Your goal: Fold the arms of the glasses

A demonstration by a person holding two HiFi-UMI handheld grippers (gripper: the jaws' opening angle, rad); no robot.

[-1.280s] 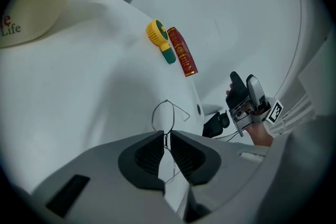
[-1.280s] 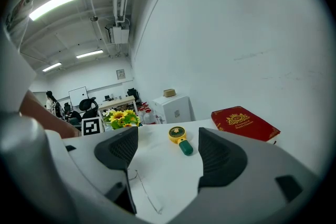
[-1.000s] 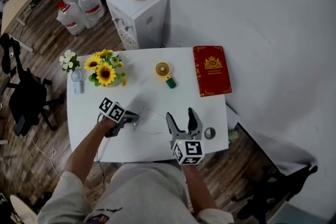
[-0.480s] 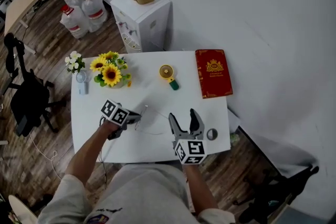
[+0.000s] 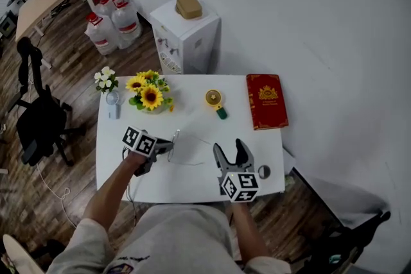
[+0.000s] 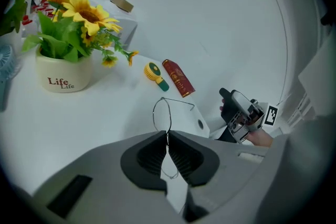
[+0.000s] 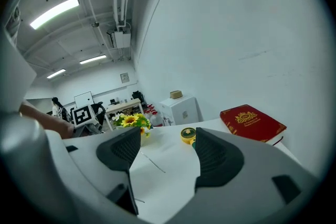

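Observation:
The thin wire-frame glasses (image 5: 185, 146) are held above the white table (image 5: 192, 119), arms unfolded. My left gripper (image 5: 168, 147) is shut on the frame. In the left gripper view its jaws (image 6: 167, 136) pinch the wire, with one lens loop (image 6: 161, 113) and an arm sticking out ahead. My right gripper (image 5: 232, 152) is to the right of the glasses, apart from them. Its jaws have just been closing a little but stay open, with nothing between them (image 7: 167, 147). One wire arm (image 7: 152, 162) shows beyond them.
On the table stand a sunflower pot (image 5: 151, 99), a small vase of white flowers (image 5: 110, 96), a yellow round gadget with a green handle (image 5: 216, 101), a red book (image 5: 268, 101) and a small grey ring (image 5: 264, 171). Behind it are a water dispenser (image 5: 187, 35) and water bottles (image 5: 115, 22).
My left gripper has lifted slightly with the glasses in it. The right gripper's jaws have narrowed a bit. The head view has shifted, so the table sits lower and further right.

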